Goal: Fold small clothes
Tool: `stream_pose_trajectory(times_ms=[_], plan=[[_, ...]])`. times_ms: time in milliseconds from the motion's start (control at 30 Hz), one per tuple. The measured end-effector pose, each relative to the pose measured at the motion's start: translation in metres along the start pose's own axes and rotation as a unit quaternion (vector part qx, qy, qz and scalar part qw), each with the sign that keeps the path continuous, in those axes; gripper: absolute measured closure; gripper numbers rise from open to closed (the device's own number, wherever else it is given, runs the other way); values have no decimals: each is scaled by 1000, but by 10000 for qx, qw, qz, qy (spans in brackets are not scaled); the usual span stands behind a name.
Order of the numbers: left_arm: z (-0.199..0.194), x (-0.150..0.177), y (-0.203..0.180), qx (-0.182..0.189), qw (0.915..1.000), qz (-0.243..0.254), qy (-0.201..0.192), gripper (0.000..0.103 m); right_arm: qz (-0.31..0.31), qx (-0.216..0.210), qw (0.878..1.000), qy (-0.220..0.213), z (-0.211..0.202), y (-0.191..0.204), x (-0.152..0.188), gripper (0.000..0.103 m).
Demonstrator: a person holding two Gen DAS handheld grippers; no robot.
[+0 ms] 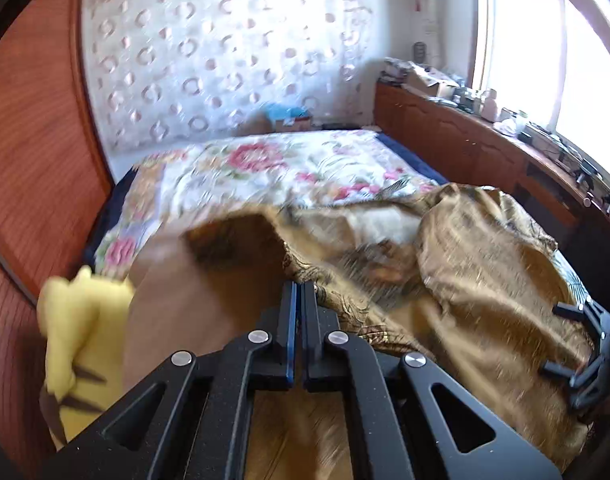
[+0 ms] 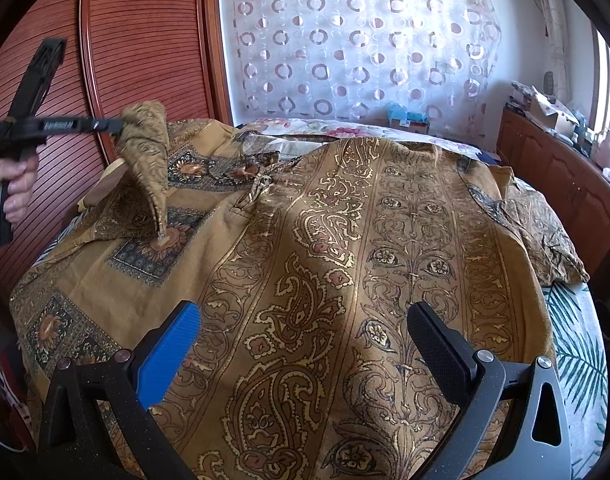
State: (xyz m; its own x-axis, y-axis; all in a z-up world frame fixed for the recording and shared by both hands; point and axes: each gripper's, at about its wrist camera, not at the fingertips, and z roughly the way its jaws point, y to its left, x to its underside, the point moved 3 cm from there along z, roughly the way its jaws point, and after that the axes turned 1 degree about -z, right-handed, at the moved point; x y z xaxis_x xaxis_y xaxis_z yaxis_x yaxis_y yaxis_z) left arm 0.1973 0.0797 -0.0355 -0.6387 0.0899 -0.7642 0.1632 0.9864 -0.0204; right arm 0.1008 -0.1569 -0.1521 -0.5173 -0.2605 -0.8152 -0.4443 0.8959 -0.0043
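A golden-brown paisley-print garment (image 2: 345, 264) lies spread over the bed, filling most of the right wrist view. My left gripper (image 1: 299, 292) is shut on a corner of this garment (image 1: 485, 264). In the right wrist view the left gripper (image 2: 119, 124) holds that corner lifted into a peak at upper left. My right gripper (image 2: 305, 340) is open and empty, its blue pad (image 2: 169, 352) and black pad (image 2: 441, 348) low over the garment's near part. The right gripper also shows at the right edge of the left wrist view (image 1: 585, 356).
A floral bedspread (image 1: 273, 164) covers the far part of the bed. A red-brown wardrobe (image 2: 145, 48) stands at left. A wooden sideboard (image 2: 565, 176) with clutter runs under the window at right. A yellow cloth (image 1: 81, 328) lies at the left. A patterned curtain (image 2: 365, 40) hangs behind.
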Motion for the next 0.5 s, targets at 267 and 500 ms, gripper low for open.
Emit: stream_pose_trajectory(times_ms=[267, 500], plan=[[16, -32, -11, 173, 9997, -1, -164, 56, -9, -5, 10000, -24, -1, 0, 1, 0], [10, 0, 8, -188, 9995, -234, 66, 54, -1, -27, 10000, -33, -1, 0, 1, 0]])
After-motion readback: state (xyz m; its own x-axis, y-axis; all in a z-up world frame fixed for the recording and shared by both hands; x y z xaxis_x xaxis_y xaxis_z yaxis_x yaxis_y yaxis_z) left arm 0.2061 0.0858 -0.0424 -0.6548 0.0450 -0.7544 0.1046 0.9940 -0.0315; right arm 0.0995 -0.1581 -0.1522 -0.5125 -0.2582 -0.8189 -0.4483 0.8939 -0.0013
